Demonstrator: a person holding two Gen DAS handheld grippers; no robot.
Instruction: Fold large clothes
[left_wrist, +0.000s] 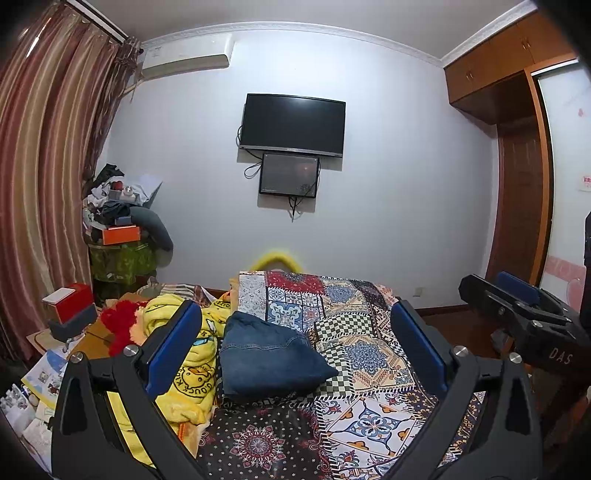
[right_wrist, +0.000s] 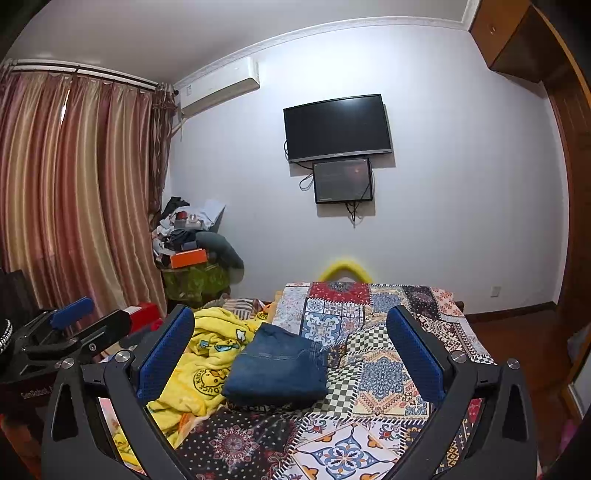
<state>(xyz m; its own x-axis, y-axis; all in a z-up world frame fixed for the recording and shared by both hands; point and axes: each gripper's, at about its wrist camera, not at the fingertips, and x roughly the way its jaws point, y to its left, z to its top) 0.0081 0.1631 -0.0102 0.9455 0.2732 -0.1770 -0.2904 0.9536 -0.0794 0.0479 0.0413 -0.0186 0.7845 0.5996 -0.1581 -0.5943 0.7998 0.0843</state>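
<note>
yellow hoop (left_wrist: 275, 259) half-hidden behind bed (left_wrist: 369, 332)

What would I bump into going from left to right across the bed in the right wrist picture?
Yellow duck blanket → folded blue jeans → patchwork bedspread. Both tools hang open above the bed, holding nothing.

Dark television (left_wrist: 291, 124) on the white wall, smaller screen (left_wrist: 289, 175) just below; striped curtains (left_wrist: 44, 155) at left; air conditioner (left_wrist: 184, 55) above; yellow blanket (left_wrist: 184, 365) rumpled on the patchwork bedspread (left_wrist: 369, 354)
</note>
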